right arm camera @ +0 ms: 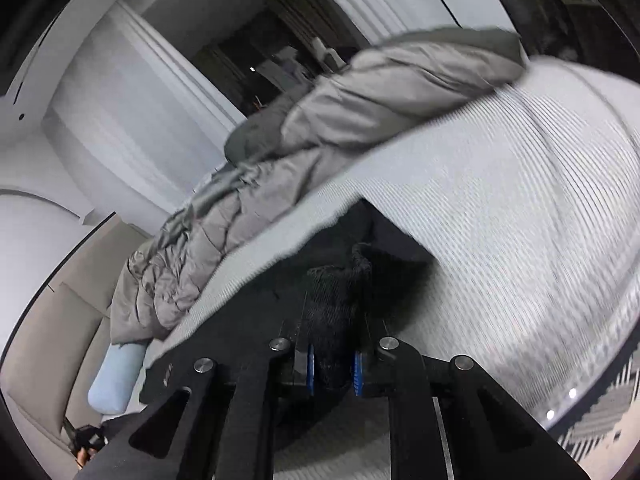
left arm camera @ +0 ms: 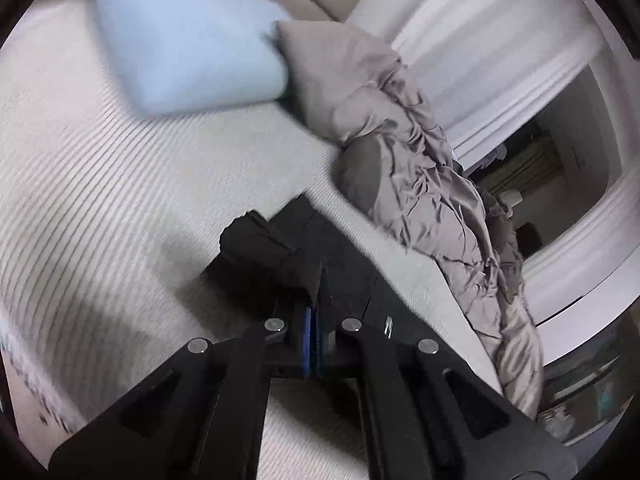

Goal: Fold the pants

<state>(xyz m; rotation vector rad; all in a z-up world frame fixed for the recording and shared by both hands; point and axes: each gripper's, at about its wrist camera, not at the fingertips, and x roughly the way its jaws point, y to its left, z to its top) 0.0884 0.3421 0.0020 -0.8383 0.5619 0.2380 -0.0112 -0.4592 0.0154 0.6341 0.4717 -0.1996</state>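
Black fabric, the pants, lies on the striped white bed in the near middle of both wrist views, with part of it gathered up into each tool. The left tool has its blue pads pressed together on a thin edge of the cloth, a bunched fold rising just beyond its tips. The right tool is pinching a thicker roll of the same dark cloth between its pads, which stand a little apart around it. Both pictures are smeared, so the finer lie of the garment cannot be told.

By my judgement the step in hand is the lift-and-carry of a fold: two points of one edge are gripped, ready to be brought over the rest of the pants. The next move calls for both hands travelling together, keeping the edge taut and level, then laying it down squarely before letting go.

Farther off, a crumpled grey duvet runs along the far right of the bed, with a pale blue pillow at the far left.
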